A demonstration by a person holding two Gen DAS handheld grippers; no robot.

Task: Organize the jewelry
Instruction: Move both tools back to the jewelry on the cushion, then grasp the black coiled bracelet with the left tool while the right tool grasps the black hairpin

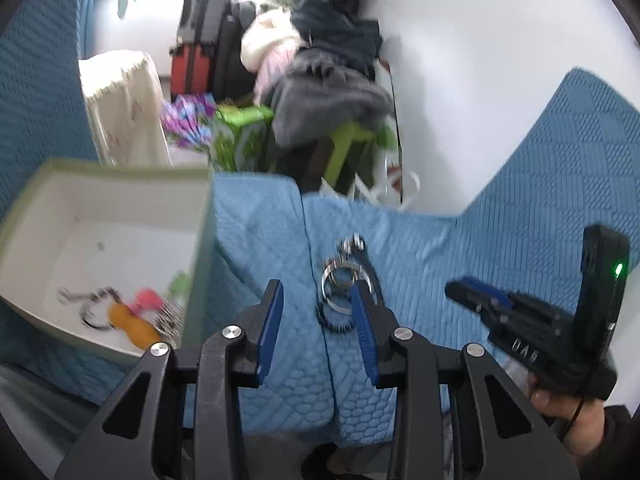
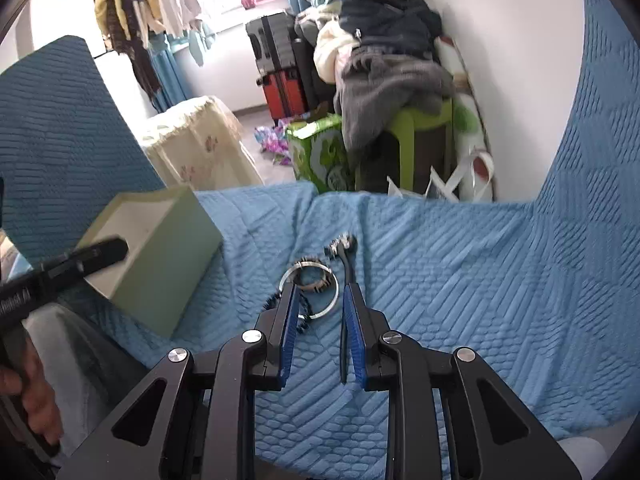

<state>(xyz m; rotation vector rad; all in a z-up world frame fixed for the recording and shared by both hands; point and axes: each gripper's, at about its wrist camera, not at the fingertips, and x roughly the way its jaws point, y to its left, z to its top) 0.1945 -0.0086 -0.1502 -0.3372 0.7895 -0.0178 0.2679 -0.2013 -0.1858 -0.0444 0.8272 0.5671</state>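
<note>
Landmark: pale green box [image 1: 100,248], open-topped, white inside, sitting on the blue quilted cover [image 1: 420,248].

Inside the box: a yellow piece [image 1: 134,326], a pink piece [image 1: 146,298], a dark chain-like piece [image 1: 90,304], all blurred, lying on the box floor toward its near corner.

Right of the box, apart from it, on the cover: a small heap of jewelry — silver bangles [image 2: 308,290] overlapping each other, a dark beaded bracelet [image 1: 334,320] at their near edge, and a long dark strap-like item with a metal end [image 2: 346,256] running past the bangles on the side away from the box.

Left gripper [image 1: 318,306]: jaws moderately apart, nothing between the blue pads, tips above the cover between box and heap.

Right gripper [image 2: 320,302]: jaws narrow but parted, nothing clamped; tips over the bangles. Whether the pads touch the bangles cannot be told.

Behind the box: clothes pile, suitcases, green stool, all blurred.
</note>
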